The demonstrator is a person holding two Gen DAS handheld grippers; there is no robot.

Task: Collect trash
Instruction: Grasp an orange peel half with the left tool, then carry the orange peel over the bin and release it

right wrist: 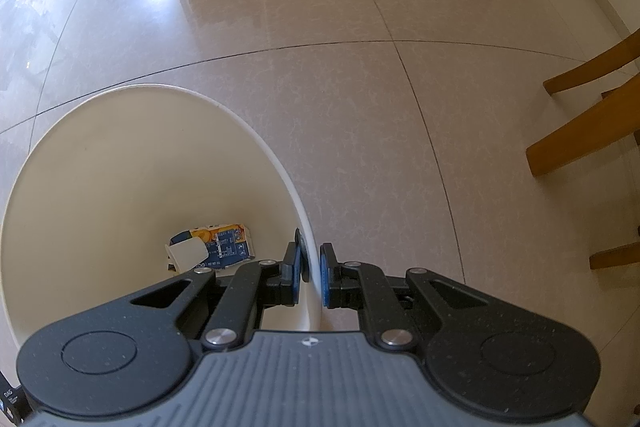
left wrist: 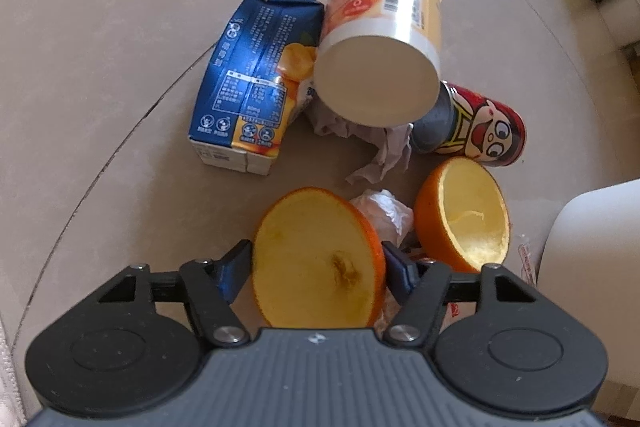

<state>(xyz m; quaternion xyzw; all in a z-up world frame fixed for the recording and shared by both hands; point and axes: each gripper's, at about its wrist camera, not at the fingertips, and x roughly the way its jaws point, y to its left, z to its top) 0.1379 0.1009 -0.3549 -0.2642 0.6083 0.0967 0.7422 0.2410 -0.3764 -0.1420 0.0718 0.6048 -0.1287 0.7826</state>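
Trash lies scattered on the tiled floor in the left wrist view: the left hand-held gripper points down with a hollowed orange-peel half between its blue pads, which sit against the peel's two sides, so it appears to be gripping it; the peel's lower edge is hidden behind the gripper body. A second orange-peel half lies just to the right, cut side up. Between them a bit of crumpled white plastic shows only in part. Farther off a blue juice carton lies on its side, touching a tipped paper cup whose base faces the camera; under the cup a grey crumpled tissue is partly covered, and a red can with a cartoon face lies beside it. The white bin wall is cut off at the right edge. In the right wrist view, the right hand-held gripper is clamped on the rim of the white bin, one pad inside and one outside. Deep in the bin lies another juice carton with a white scrap over it, both small and partly hidden by the gripper. Wooden chair legs are cut off on the right.
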